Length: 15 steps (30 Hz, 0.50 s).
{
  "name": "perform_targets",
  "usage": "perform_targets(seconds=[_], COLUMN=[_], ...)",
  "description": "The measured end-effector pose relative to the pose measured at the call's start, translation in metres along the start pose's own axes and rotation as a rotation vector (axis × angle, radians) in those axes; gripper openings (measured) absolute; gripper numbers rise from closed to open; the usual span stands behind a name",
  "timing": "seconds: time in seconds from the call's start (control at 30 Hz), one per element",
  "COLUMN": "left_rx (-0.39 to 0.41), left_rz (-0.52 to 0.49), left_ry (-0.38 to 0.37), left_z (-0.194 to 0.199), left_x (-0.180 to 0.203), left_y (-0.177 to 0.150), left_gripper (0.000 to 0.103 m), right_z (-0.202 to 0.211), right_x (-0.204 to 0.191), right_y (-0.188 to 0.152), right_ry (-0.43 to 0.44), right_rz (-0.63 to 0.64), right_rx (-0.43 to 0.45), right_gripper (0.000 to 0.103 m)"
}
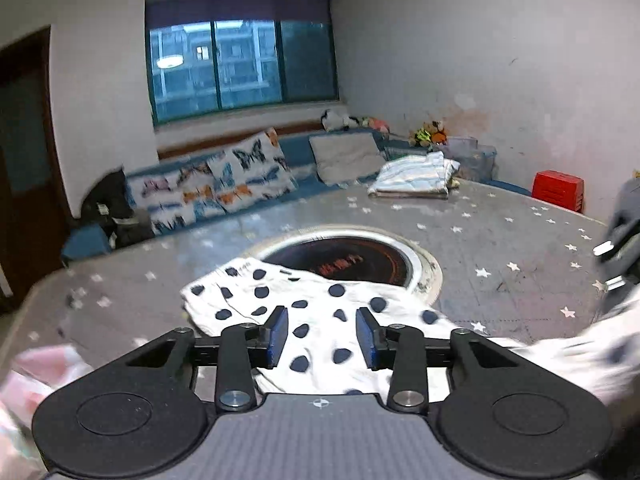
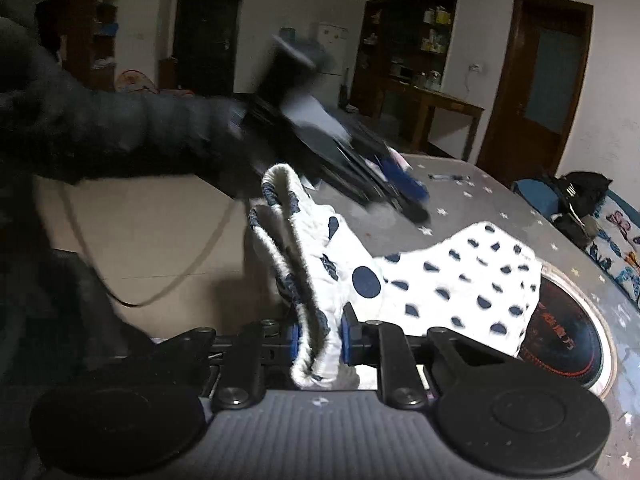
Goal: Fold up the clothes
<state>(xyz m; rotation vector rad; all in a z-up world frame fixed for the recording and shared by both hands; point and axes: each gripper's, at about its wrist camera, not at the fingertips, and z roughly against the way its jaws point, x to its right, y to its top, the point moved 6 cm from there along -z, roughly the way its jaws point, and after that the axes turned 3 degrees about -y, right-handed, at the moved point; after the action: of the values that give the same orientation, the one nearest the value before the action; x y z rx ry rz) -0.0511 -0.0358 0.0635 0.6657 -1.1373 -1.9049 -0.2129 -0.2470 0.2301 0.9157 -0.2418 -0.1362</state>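
A white garment with dark blue dots (image 1: pixel 316 312) lies on the grey star-patterned table (image 1: pixel 500 240), partly over a round inset burner (image 1: pixel 360 260). My left gripper (image 1: pixel 322 336) is open just above the cloth, holding nothing. My right gripper (image 2: pixel 320 340) is shut on the garment's ribbed waistband (image 2: pixel 316 344) at the table's near edge, with the cloth (image 2: pixel 460 280) trailing away over the table. The left gripper shows blurred in the right wrist view (image 2: pixel 404 196), above the table.
A folded light garment (image 1: pixel 416 176) sits at the table's far side. A pinkish cloth (image 1: pixel 36 376) lies at the near left. A sofa with butterfly cushions (image 1: pixel 224 184) and a red stool (image 1: pixel 558 190) stand beyond. The person's dark sleeve (image 2: pixel 100 128) crosses the right wrist view.
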Motion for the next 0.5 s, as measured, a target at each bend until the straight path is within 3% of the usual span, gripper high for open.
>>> perform_targets(seconds=[0.27, 0.5], left_rx=[-0.103, -0.155], left_rz=[0.026, 0.102], left_ry=[-0.115, -0.136], left_z=[-0.036, -0.034], left_x=[0.017, 0.006], left_y=[-0.031, -0.059], left_gripper=[0.038, 0.038], right_z=[0.042, 0.032], right_x=[-0.006, 0.039], right_y=[0.024, 0.051], right_ry=[-0.028, -0.101], right_rz=[0.02, -0.007], right_rx=[0.033, 0.091], right_gripper=[0.017, 0.017])
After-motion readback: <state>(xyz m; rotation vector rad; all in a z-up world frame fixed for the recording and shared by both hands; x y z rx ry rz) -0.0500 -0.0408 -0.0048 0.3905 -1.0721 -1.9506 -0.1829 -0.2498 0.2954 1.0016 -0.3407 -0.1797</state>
